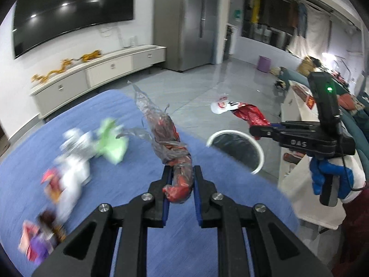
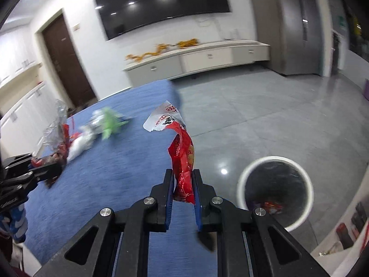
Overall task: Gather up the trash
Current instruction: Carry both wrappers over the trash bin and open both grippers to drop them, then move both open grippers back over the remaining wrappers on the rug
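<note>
Crinkled clear-and-red wrapper is clamped at its bunched lower end by the left gripper above the blue table, and red foil packet likewise by the right gripper near the white bin, both judged light, limp and slippery.

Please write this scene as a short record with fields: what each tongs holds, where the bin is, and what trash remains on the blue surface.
left tongs: shut on a crumpled clear plastic wrapper with red print
right tongs: shut on a red and white foil snack bag
bin: round white-rimmed trash bin with black liner, on the grey floor beside the blue cloth-covered table
bin contents: some wrappers at the bottom
trash left on table: light green wrapper, white crumpled packaging, blurred
</note>
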### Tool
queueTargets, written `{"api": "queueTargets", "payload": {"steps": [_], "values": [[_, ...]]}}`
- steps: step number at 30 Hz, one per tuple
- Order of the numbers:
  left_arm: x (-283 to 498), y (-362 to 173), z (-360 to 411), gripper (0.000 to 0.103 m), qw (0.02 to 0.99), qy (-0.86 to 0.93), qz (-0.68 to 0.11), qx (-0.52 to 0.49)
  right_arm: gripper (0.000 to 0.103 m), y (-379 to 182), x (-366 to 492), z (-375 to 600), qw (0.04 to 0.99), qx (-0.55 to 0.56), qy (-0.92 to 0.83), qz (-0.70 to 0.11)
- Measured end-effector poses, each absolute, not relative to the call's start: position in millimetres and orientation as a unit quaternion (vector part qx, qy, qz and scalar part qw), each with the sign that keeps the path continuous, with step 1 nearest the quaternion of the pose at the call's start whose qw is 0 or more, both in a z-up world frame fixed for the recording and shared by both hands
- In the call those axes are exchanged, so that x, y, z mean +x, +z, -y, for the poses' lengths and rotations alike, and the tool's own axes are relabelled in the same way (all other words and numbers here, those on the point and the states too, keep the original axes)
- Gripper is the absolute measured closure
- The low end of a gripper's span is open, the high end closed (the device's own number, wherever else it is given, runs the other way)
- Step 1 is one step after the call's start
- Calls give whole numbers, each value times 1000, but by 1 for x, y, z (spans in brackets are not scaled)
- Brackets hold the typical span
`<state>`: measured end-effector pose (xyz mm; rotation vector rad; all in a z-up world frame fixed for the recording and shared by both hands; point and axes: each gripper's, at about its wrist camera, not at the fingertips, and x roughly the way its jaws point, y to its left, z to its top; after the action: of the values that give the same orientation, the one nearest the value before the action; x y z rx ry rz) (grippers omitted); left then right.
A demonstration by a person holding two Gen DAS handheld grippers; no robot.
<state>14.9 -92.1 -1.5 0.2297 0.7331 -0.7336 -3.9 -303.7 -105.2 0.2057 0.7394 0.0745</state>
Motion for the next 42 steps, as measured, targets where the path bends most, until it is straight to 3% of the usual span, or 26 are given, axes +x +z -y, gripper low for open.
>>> {"api": "queueTargets", "payload": {"steps": [11,21,24,26,28,30,42], "values": [[67,-14,276,87,800,-444,-384,121,88,-150,21,433,894,189,-97,-394],[110,-64,374,85,751,-465,-459,101,86,-203,38,482,855,239,-152,-434],[119,-77,386,85,741,-463,-479,90,76,-216,40,490,846,245,-165,-444],[127,-84,393,81,737,-458,-489,84,68,-221,39,492,842,249,-174,-447],[129,-88,392,56,738,-455,-493,79,65,-224,35,494,838,251,-181,-448],[130,-90,390,48,743,-452,-490,68,64,-223,31,494,837,249,-188,-449],[116,-62,371,48,761,-450,-465,40,59,-184,11,483,851,234,-224,-414]]}}
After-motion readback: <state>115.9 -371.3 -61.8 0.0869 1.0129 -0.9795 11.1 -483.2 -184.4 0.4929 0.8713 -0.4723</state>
